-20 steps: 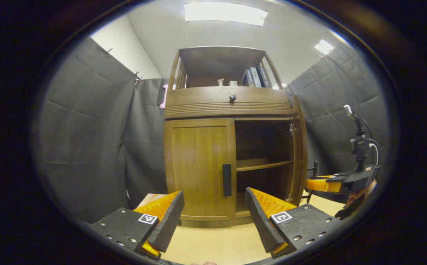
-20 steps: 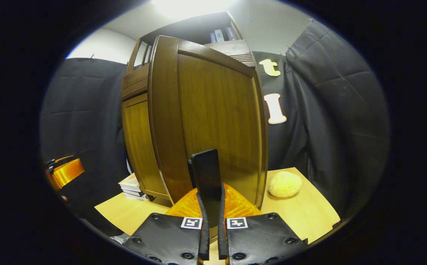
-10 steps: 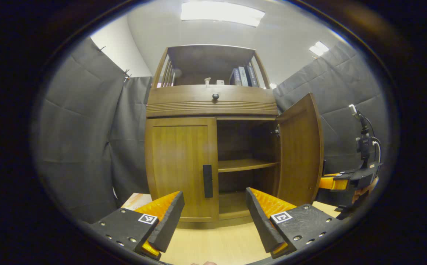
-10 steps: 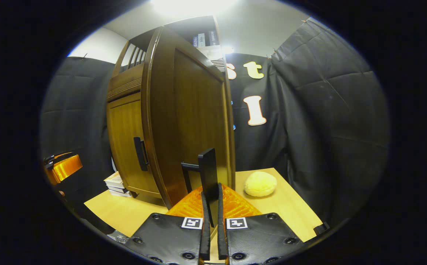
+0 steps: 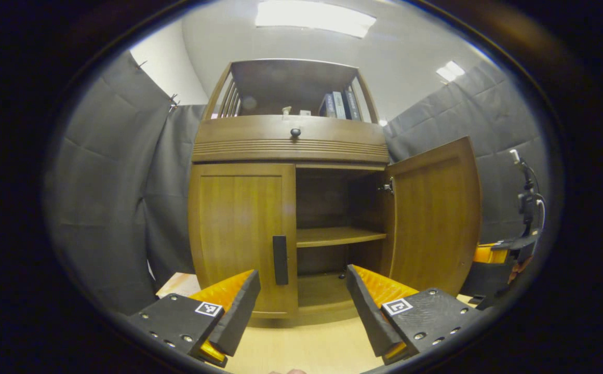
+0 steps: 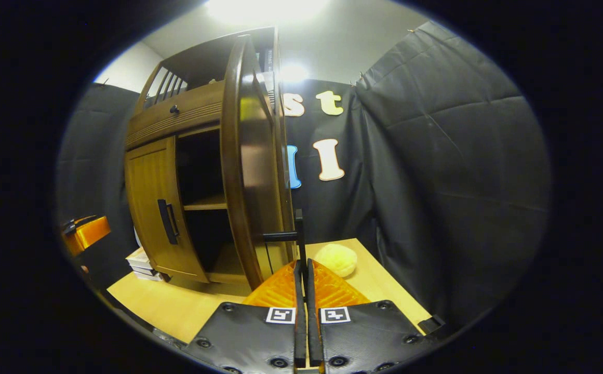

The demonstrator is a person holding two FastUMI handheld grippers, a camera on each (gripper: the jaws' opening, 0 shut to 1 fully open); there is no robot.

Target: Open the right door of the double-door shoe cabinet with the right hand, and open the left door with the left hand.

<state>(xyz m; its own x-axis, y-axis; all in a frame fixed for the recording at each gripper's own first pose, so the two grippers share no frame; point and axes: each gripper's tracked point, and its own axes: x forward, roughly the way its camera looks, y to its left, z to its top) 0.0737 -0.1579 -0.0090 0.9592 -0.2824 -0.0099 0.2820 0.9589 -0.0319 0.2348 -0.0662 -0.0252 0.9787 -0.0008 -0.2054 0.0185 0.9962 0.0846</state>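
Observation:
The wooden shoe cabinet (image 5: pixel 291 143) stands on the table in front of me. Its left door (image 5: pixel 239 234) is closed, with a dark upright handle (image 5: pixel 280 252) at its inner edge. My left gripper (image 5: pixel 304 291) is open and hangs a short way in front of that handle, touching nothing. The right door (image 5: pixel 433 213) is swung wide open, showing an inner shelf (image 5: pixel 337 236). In the right gripper view that door (image 6: pixel 249 171) appears edge-on, and my right gripper (image 6: pixel 303 265) is shut on its handle (image 6: pixel 298 235).
A pale yellow round plush (image 6: pixel 335 259) lies on the light wooden table (image 6: pixel 187 306) right of the open door. A stack of books (image 6: pixel 143 259) sits by the cabinet's left foot. Black cloth walls close in on both sides. More books (image 5: pixel 338 105) stand on the top shelf.
The right door has swung from about half open to wide open, pulled by my right gripper on its handle. My left gripper has drifted right so the left door's handle sits nearer its fingers.

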